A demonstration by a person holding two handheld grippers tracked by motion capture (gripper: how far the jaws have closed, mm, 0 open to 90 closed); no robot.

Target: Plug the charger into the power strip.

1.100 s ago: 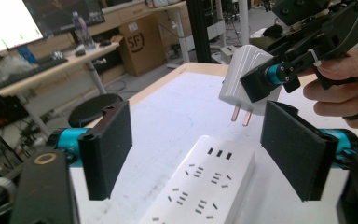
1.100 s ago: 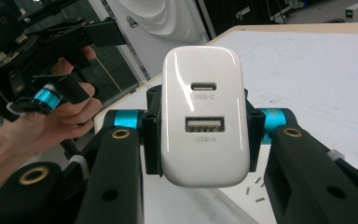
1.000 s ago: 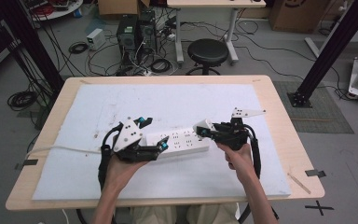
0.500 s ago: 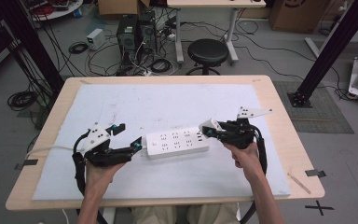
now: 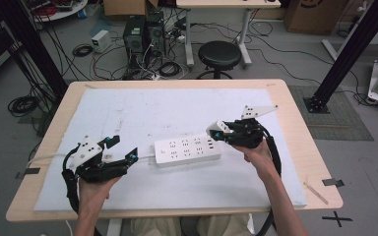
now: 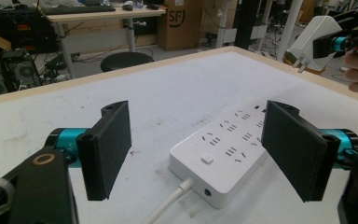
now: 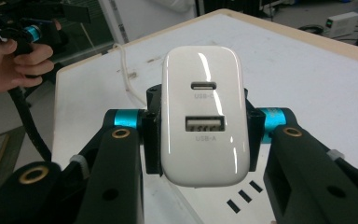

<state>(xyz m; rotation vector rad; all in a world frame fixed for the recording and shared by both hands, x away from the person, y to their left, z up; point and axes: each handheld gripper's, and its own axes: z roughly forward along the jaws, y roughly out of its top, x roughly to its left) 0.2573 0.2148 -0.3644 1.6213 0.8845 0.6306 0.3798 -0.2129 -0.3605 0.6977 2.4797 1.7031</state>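
The charger (image 7: 206, 122) was a glossy white block with rounded corners and two ports on its face, marked "USB-C" above and "USB-A" below. The right gripper (image 5: 220, 131) had its jaws clamped on its sides, holding it just above the right end of the power strip (image 5: 187, 151). That strip was white, with rows of sockets and a square button, lying flat on the pale mat (image 5: 177, 108). The left gripper (image 6: 200, 154) stood with jaws wide apart near the strip's cord end, holding nothing. A cardboard box (image 6: 182, 21) beyond read "SF".

Grey floor (cables strewn), black stool (image 5: 219, 54), desks (image 5: 226, 4) behind, cardboard boxes (image 5: 307, 14).
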